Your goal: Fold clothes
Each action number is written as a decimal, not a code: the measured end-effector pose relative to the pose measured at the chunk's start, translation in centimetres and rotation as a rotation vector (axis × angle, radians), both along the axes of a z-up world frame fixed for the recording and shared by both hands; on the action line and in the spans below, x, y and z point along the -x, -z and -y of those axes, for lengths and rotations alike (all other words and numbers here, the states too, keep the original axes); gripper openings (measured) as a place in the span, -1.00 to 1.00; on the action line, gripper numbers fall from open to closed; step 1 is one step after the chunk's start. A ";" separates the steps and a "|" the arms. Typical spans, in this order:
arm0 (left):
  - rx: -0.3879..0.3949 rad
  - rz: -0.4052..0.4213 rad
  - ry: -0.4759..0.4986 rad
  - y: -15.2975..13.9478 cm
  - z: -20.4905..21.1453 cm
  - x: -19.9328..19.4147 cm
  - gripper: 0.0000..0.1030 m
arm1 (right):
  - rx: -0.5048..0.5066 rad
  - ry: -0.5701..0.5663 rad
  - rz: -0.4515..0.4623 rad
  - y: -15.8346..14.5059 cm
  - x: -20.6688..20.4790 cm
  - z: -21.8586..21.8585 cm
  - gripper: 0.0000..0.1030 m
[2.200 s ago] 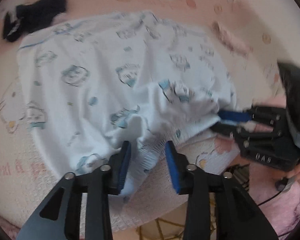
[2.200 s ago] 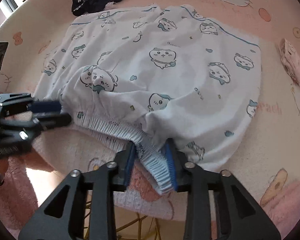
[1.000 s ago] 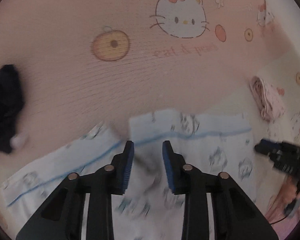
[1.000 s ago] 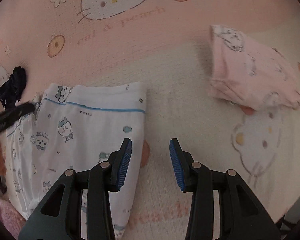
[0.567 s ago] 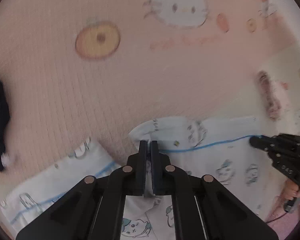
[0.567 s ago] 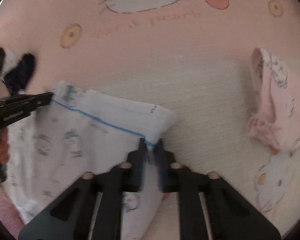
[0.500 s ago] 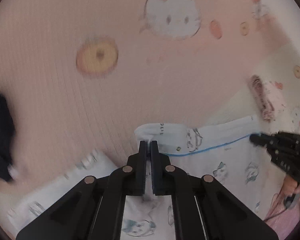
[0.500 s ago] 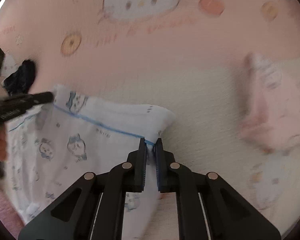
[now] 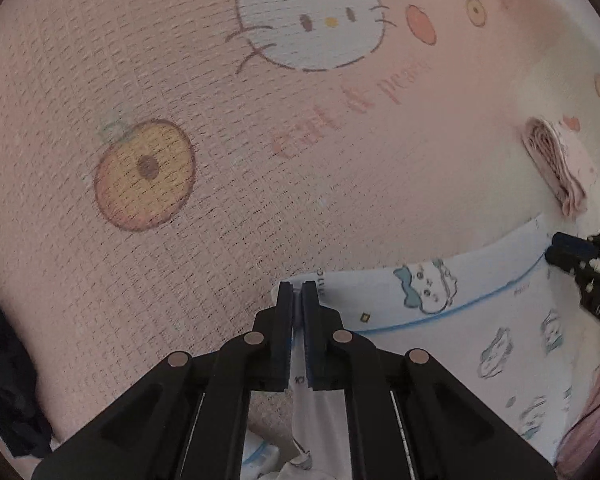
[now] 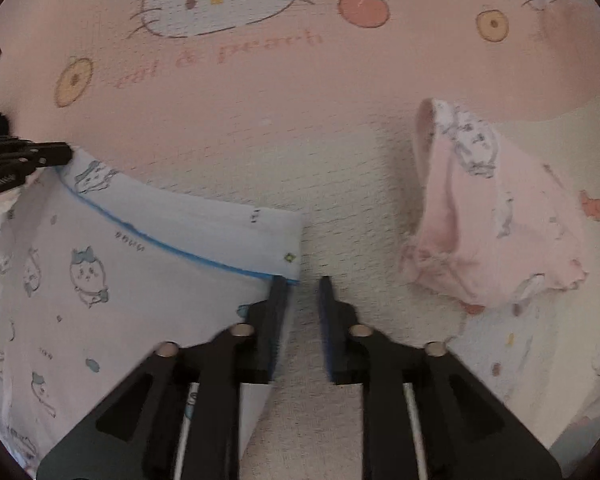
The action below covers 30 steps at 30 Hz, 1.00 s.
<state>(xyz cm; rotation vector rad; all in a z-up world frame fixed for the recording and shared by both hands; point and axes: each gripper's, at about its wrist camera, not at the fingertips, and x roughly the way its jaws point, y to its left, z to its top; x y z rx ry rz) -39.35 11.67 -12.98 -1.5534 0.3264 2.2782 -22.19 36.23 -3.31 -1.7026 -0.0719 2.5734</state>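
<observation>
The white shorts (image 10: pixel 112 280) lie folded on the pink sheet (image 9: pixel 180 60), with the blue-piped edge along the far side. That edge runs across, from one gripper to the other, so the long axis of the fold is left to right. The left gripper (image 9: pixel 297 320) is pressed together on the left far corner of the shorts; a thin strip of white cloth shows between its pads and hangs down under them. The right gripper (image 10: pixel 303 308) has just been opening: its jaws now stand a little apart, and the right far corner of the shorts lies just beside its left finger, at the tip, not between the pads. Between the pads I see only bare sheet. So the shorts lie to the left of the right gripper and directly in the left one. In my judgement the next fold depends on this: only the left hand has cloth, and the right must either go back to the corner at its left or leave it. A pink garment (image 10: pixel 496 216) lies well apart, to the right, and a dark garment (image 9: pixel 4 380) lies at the left.
</observation>
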 end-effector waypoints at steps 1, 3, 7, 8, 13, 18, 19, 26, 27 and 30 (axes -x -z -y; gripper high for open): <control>0.009 -0.031 -0.014 -1.0 0.2 -0.5 -0.89 | -0.005 0.010 -0.028 -0.7 -0.2 0.0 -0.60; 0.007 -0.145 -0.032 -4.0 0.8 -2.9 -0.89 | -0.007 0.014 -0.093 -2.3 -1.0 0.1 -0.60; -0.027 -0.125 0.017 -7.2 1.5 -9.8 -0.88 | 0.088 -0.044 -0.100 -4.5 -4.3 1.5 -0.50; -0.016 -0.118 0.030 -7.6 1.5 -12.1 -0.88 | 0.131 -0.061 -0.069 -4.5 -5.4 2.0 -0.48; -0.005 -0.005 -0.092 -6.4 4.7 -21.2 -0.88 | 0.335 -0.156 0.056 -4.3 -13.9 6.4 -0.48; -0.201 0.129 -0.312 -4.5 9.9 -30.0 -0.88 | 0.340 -0.266 0.087 -2.9 -20.5 11.9 -0.47; -0.256 0.142 -0.336 -4.2 10.6 -31.5 -0.88 | 0.355 -0.295 0.090 -3.0 -22.1 12.0 -0.47; -0.326 0.151 -0.430 -0.1 12.1 -34.9 -0.88 | 0.191 -0.327 0.094 0.6 -22.7 14.3 -0.47; -0.314 0.142 -0.431 -0.1 12.1 -34.8 -0.88 | 0.207 -0.299 0.092 0.6 -22.5 13.8 -0.47; -0.271 0.127 -0.426 -0.6 11.6 -34.6 -0.88 | 0.166 -0.226 0.092 0.3 -22.7 12.2 -0.47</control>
